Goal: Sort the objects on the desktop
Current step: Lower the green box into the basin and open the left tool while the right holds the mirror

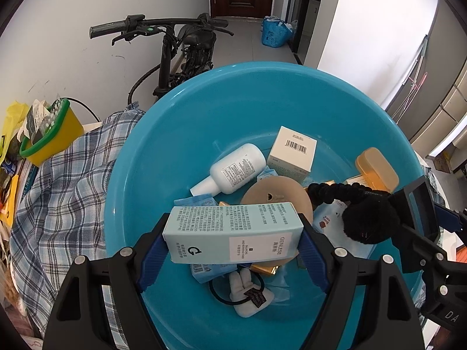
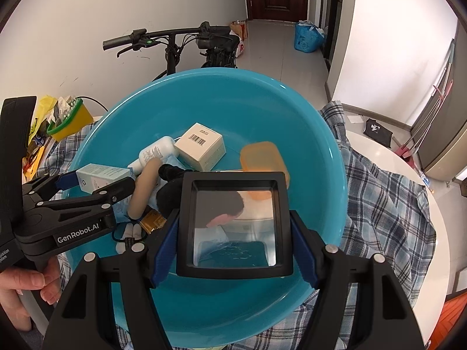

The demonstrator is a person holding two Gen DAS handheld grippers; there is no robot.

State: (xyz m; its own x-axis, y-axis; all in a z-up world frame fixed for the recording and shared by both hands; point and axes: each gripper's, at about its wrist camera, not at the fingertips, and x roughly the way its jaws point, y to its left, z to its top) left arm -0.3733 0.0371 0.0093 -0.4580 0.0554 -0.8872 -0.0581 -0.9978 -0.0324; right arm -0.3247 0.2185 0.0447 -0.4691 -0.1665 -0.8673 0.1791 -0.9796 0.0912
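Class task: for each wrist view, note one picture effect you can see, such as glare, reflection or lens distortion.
Left wrist view: fisheye bends the wall edges and darkens the corners, and the blue basin shows soft glare. Right wrist view: the black-framed mirror reflects part of a person and pale light.

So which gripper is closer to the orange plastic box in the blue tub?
Right. The right gripper, holding a black-framed mirror, sits just before the orange plastic box; the left gripper is farther left, holding a pale blue carton.

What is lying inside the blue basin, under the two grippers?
In the blue basin: a white bottle, a barcode box, an orange case, a tan disc, sachets. The held carton and mirror cover whatever lies beneath them.
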